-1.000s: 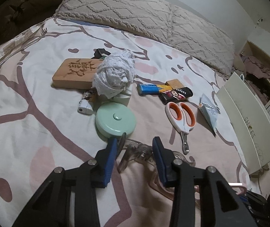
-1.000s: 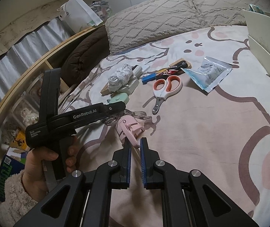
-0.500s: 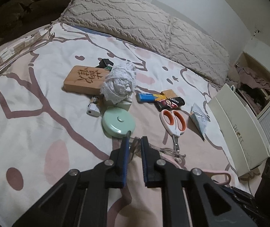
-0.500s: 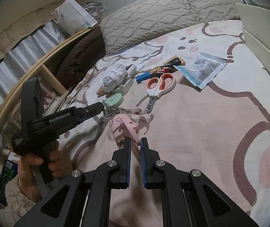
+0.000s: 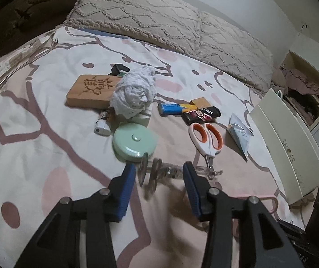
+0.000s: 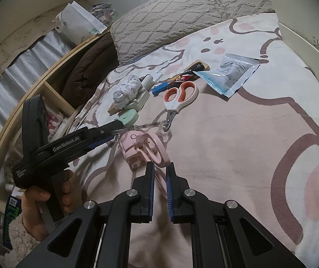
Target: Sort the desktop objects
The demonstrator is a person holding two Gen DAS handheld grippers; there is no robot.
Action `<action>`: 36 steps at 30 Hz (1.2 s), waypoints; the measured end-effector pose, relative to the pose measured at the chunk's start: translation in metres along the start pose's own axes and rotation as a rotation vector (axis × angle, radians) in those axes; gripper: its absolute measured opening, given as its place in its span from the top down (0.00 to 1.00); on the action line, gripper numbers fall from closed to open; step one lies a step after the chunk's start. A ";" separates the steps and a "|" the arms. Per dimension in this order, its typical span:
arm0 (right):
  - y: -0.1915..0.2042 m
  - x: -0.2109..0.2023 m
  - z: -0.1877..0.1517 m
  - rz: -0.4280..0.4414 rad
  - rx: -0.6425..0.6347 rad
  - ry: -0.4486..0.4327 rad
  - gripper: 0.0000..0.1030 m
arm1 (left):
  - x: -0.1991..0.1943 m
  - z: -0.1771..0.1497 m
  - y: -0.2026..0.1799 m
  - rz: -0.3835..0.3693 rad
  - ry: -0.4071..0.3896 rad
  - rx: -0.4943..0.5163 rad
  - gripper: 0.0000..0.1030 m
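A clear plastic tool, blurred, lies on the bedspread between the fingers of my left gripper, whose jaws are opening; neither pad presses on it. From the right wrist view the left gripper points at that clear tool, with a hand around its handle. My right gripper is shut on the loop handle of a pink eyelash curler, which is tilted up off the bedspread. Orange-handled scissors lie just beyond the clear tool, and a mint round tape measure sits to its left.
Farther back lie a crumpled white cloth, a carved wooden block, a white lighter, a blue tube, a black pack and a foil sachet. A white shoe box stands at the right, pillows behind.
The left jaws closed on the clear tool half a second ago and have since spread apart again. The pink curler has tilted up in the right gripper.
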State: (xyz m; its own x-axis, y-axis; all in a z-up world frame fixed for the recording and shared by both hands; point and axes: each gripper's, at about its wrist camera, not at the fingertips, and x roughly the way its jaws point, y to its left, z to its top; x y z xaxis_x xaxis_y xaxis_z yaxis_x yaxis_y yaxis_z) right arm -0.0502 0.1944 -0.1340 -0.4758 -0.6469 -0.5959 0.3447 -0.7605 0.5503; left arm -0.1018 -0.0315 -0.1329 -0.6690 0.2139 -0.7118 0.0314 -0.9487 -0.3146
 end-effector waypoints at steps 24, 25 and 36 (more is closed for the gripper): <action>-0.013 0.005 0.001 -0.038 0.050 0.012 0.91 | -0.016 0.006 0.014 -0.090 -0.056 -0.082 0.90; -0.015 0.005 0.001 -0.038 0.058 0.013 0.91 | -0.019 0.005 0.014 -0.094 -0.061 -0.083 0.90; -0.015 0.002 0.003 -0.070 0.056 0.009 0.91 | -0.049 0.000 0.014 -0.119 -0.082 -0.053 0.90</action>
State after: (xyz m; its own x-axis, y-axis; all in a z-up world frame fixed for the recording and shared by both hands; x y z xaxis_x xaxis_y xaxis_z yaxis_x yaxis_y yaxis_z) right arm -0.0584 0.2051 -0.1419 -0.4897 -0.5929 -0.6393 0.2649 -0.7997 0.5387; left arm -0.0681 -0.0551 -0.1022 -0.7288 0.3024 -0.6144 -0.0139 -0.9036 -0.4283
